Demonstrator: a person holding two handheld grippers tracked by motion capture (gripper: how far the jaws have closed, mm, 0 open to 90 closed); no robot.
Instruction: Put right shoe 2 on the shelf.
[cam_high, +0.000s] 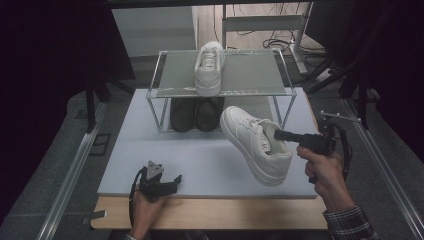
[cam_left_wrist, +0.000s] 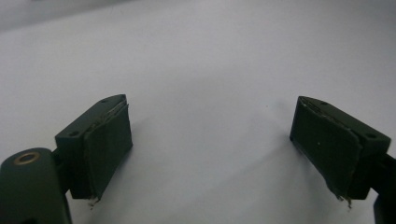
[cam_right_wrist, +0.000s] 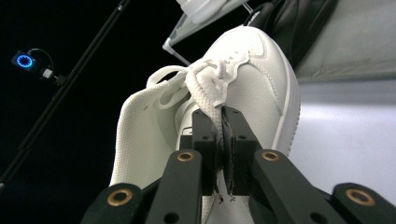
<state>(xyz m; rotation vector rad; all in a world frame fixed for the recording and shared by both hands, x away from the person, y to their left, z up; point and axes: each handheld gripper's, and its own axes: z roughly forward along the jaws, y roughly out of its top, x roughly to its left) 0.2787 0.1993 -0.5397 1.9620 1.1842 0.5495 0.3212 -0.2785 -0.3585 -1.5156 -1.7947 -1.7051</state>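
A pale mat (cam_high: 210, 165) covered the table, with a wire rack (cam_high: 165, 92) at its far edge; one white shoe (cam_high: 209, 67) sat on the top shelf and a dark pair (cam_high: 194, 114) below; right of centre, the right gripper (cam_high: 278, 134) was clamped on the tongue of a second sneaker (cam_high: 255, 142), tilted and lifted off the mat; the left gripper (cam_high: 172, 181) rested near left, jaws wide and empty.

We find open table (cam_high: 200, 160) from 6 to 9 o'clock. At 12 the rack (cam_high: 165, 92) blocks us: a white shoe (cam_high: 209, 70) sits on top, dark shoes (cam_high: 195, 114) fill the space beneath. Another shoe (cam_high: 255, 142) hangs at 3.
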